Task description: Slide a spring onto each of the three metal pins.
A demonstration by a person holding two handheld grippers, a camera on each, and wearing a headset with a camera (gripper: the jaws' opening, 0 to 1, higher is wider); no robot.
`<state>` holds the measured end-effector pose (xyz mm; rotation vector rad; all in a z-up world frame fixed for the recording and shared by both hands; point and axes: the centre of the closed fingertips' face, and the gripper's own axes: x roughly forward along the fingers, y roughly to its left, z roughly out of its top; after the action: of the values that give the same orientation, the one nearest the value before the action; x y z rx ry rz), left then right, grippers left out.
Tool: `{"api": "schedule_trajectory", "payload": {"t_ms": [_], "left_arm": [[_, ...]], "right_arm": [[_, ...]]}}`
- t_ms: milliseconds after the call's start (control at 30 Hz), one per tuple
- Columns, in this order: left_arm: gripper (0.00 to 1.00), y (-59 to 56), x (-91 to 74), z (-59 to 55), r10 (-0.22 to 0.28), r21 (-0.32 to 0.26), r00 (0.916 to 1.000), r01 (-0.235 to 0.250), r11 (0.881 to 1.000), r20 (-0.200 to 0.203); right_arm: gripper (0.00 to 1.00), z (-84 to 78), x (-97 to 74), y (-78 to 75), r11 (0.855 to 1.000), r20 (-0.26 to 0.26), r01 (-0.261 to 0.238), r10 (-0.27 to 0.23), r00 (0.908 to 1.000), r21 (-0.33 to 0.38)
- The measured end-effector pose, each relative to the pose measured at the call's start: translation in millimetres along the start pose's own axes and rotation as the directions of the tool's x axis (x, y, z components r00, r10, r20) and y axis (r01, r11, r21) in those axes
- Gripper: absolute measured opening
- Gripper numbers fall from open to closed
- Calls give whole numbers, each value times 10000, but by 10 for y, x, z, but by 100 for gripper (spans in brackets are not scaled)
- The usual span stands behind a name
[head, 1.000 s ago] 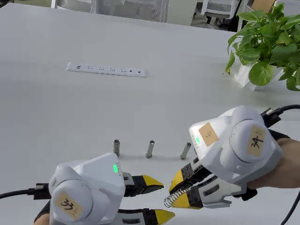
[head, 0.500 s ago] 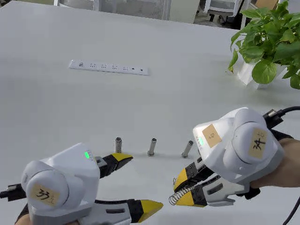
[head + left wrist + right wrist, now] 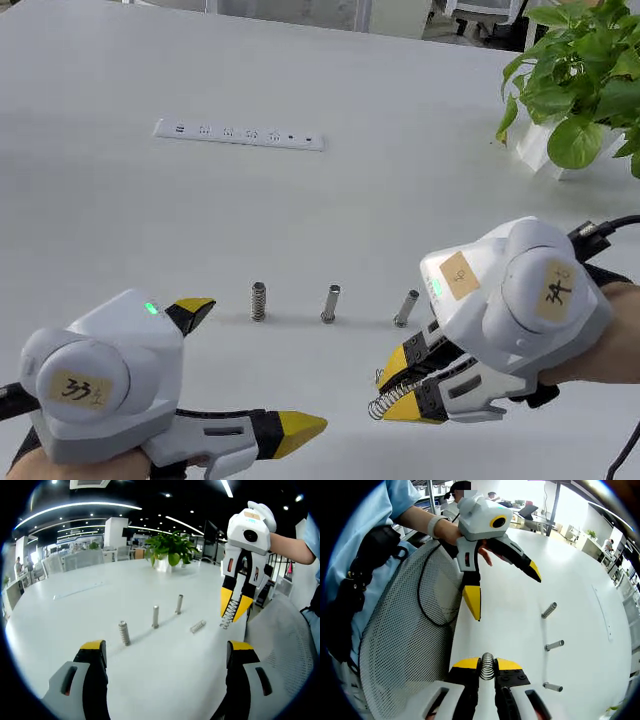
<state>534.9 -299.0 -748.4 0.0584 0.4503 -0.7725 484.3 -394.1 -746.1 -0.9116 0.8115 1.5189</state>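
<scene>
left gripper (image 3: 252, 366) drawn back leftward, its jaws spread much wider

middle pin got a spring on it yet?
No, the middle pin is bare metal; a spring sits on the left pin.

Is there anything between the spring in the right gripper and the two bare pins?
Nothing visible blocks it. The right gripper holds the spring near the bare middle pin and right pin; a loose spring lies flat nearby.

Table (image 3: 120, 220) carries three pins (image 3: 331, 303), power strip (image 3: 239, 134), loose spring (image 3: 198, 626).
</scene>
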Motion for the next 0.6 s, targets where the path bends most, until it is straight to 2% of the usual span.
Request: {"api": "schedule_trajectory", "payload": {"t_ms": [233, 600], "left_arm": [[99, -1, -14, -33, 276, 191, 9995, -274, 9994, -120], [99, 2, -31, -72, 375, 251, 9989, -368, 9990, -278]], "right_arm": [[7, -37, -35, -119, 9997, -281, 29, -35, 9996, -228], [7, 52, -171, -507, 9940, -805, 110, -199, 9966, -1088]]}}
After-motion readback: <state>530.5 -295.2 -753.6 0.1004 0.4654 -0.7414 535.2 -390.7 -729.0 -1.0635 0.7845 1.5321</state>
